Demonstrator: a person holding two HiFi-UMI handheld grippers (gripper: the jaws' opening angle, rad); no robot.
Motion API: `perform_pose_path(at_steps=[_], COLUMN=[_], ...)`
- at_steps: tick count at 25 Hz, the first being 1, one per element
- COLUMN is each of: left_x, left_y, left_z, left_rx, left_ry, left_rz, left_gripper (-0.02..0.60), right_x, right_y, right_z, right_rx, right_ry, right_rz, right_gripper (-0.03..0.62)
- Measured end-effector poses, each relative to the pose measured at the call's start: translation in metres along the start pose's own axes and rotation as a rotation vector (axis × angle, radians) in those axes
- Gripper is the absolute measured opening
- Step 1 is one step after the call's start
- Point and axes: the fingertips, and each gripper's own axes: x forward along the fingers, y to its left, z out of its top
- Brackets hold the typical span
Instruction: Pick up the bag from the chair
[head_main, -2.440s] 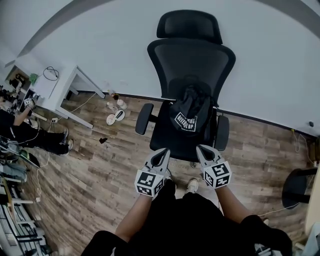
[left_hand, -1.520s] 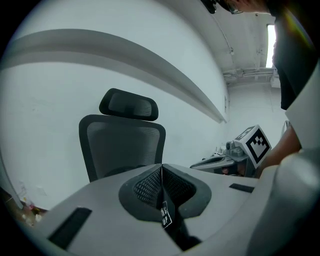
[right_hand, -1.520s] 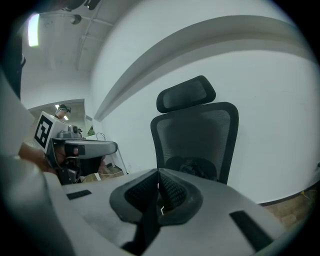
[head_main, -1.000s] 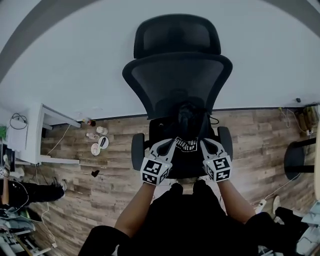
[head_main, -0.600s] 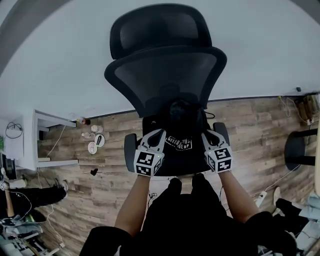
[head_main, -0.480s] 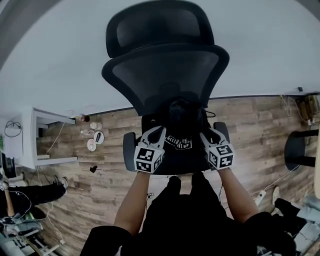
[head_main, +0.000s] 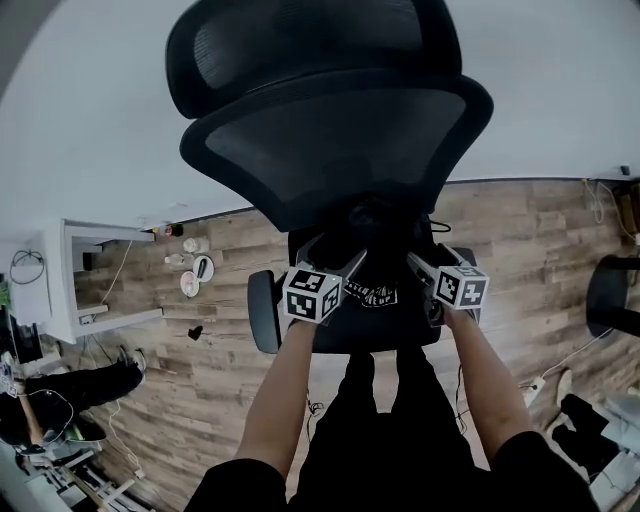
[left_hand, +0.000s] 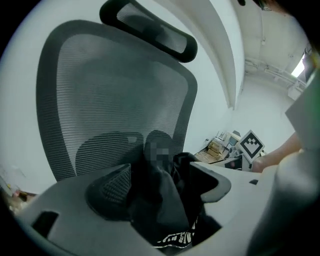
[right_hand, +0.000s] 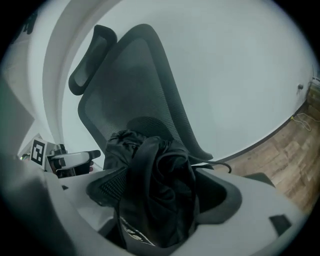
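Note:
A black office chair (head_main: 330, 140) with a mesh back stands against the wall. On its seat sits a crumpled black bag (head_main: 377, 293) with white print. My left gripper (head_main: 338, 258) and right gripper (head_main: 425, 265) reach in at the bag's two sides. In the left gripper view the bag (left_hand: 160, 200) fills the gap between the open jaws of the left gripper (left_hand: 162, 187), in front of the chair back (left_hand: 115, 100). In the right gripper view the bag's folds (right_hand: 160, 195) stand between the open jaws of the right gripper (right_hand: 162, 192). Neither pair of jaws is pressed together.
The chair's armrest (head_main: 262, 310) flanks the seat on the left. A white desk (head_main: 60, 280) and small items on the wood floor (head_main: 195, 270) lie to the left. A dark chair base (head_main: 615, 295) is at the right edge. A person's legs (head_main: 40, 400) show at the lower left.
Both grippers have moved forward from in front of the seat to the bag, so that it now sits between their jaws. The head has come closer to the chair.

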Motion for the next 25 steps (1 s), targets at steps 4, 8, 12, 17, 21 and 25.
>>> perform_pose_path(at_steps=[4,8,12,17,21,25], left_x=[0.027,0.054,0.076,0.071,0.045,0.013], left_y=[0.017,0.023,0.02,0.013,0.0,-0.008], left_z=[-0.004,-0.011,-0.018,-0.015,-0.009,-0.001], left_rx=[0.0,-0.01,-0.046,0.006,0.052,0.037], left_ry=[0.061,0.117,0.129,0.072,-0.011,-0.105], left_rz=[-0.018,-0.053,-0.086,-0.047,-0.051,-0.044], left_gripper=[0.372,0.376,0.37,0.086,0.058,0.052], right_x=[0.028,0.055,0.072,0.07,0.049,0.025], right_y=[-0.007,-0.016,-0.014,-0.005,0.015,0.044], right_z=[-0.002,-0.007,-0.01,-0.009,0.001,0.01], right_rx=[0.017,0.063,0.072,0.011,-0.171,-0.334], right_ry=[0.053,0.105,0.177,0.177,0.078,-0.005], right_rz=[0.032,0.087,0.164,0.208,0.18,0.136], right_gripper=[0.427,0.463,0.468,0.399,0.109,0.074])
